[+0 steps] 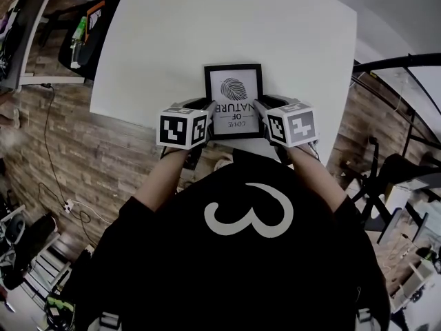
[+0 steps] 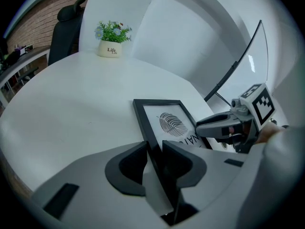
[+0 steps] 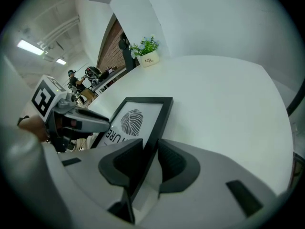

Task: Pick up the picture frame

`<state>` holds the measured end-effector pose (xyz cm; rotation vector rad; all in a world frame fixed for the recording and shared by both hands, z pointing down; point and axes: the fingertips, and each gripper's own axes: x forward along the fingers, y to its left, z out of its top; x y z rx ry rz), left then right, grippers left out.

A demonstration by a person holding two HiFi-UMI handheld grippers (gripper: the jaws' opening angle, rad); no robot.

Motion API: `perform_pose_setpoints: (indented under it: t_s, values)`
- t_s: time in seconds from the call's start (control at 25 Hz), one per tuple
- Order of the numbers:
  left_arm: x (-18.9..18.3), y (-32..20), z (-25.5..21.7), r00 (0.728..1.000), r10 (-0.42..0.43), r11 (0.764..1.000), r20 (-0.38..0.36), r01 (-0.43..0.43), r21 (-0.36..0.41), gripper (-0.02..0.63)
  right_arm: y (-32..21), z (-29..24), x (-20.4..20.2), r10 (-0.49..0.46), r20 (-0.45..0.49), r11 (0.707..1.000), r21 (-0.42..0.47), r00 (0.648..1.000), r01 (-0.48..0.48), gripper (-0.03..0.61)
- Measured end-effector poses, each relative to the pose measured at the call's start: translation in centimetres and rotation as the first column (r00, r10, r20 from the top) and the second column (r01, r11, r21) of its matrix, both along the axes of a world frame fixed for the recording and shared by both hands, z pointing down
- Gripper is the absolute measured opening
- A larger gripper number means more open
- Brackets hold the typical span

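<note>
The picture frame is black with a leaf print and lettering, and sits at the near edge of the white table. My left gripper holds its left bar and my right gripper holds its right bar. In the left gripper view the frame runs between the pads of my left gripper, which press on its edge. The right gripper view shows the same on the other side: the frame is clamped in my right gripper. Whether the frame is off the table I cannot tell.
A small white pot with a green plant stands at the far side of the table. A dark office chair is behind it. Brick-patterned floor, cables and shelves surround the table.
</note>
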<state>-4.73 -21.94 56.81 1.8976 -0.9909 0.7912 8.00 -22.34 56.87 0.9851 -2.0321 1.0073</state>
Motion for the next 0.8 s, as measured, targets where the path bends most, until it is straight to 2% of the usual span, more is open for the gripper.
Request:
perform_pose_setpoints:
  t_s: [0.12,0.36,0.8]
  values:
    - [0.1,-0.1,0.0,1.000,-0.012,1.000,-0.009,0.012,-0.002,0.107,0.1,0.1,0.0,0.034,0.012,0.999,0.000,0.999,-0.034,0.109]
    - [-0.1,-0.1,-0.2,1.000,-0.030,0.999,0.005,0.030,0.010,0.102,0.0,-0.1,0.0,0.043,0.001,0.999,0.014,0.999,-0.043,0.106]
    - [0.0,-0.1,-1.0,0.999,-0.033,0.999,-0.019,0.033,0.030,0.100,-0.1,-1.2,0.3,0.093,0.014,0.994,0.057,0.996,-0.093,0.100]
